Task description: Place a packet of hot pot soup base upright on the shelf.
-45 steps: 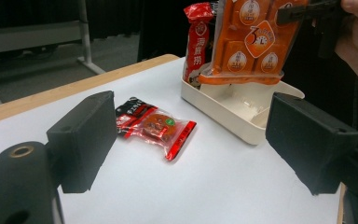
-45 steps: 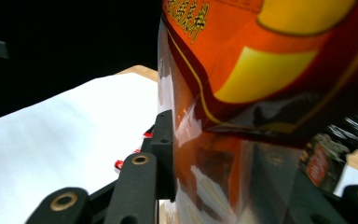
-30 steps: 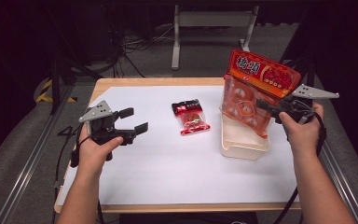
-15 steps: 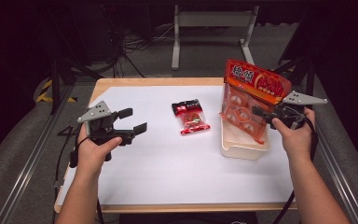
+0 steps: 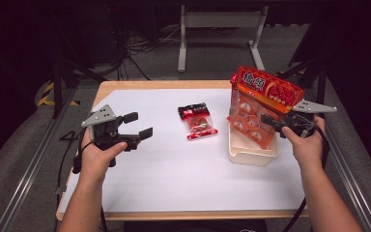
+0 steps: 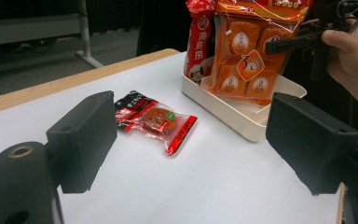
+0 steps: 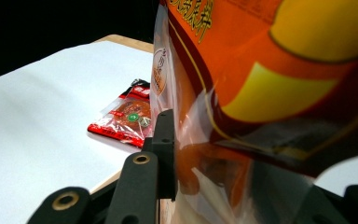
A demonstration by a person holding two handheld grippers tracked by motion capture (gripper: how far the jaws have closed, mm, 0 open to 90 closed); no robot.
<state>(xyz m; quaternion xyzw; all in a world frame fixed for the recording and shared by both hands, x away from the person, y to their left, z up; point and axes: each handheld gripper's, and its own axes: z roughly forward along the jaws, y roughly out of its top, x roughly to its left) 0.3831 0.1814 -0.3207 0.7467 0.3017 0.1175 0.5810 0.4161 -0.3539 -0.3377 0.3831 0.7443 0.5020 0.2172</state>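
Lowered since the earlier frame, the glossy orange bag (image 5: 258,108) is clamped by the right gripper (image 5: 270,121) in a cream rectangular tub (image 5: 251,154); the left gripper (image 5: 137,125) is held agape.

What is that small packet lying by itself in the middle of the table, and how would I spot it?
Start at the white table, then find the cream tray on its right side. Left of the tray, flat on the white top, lies the small red packet: clear with a black end, far smaller than the tall orange bag standing in the tray.
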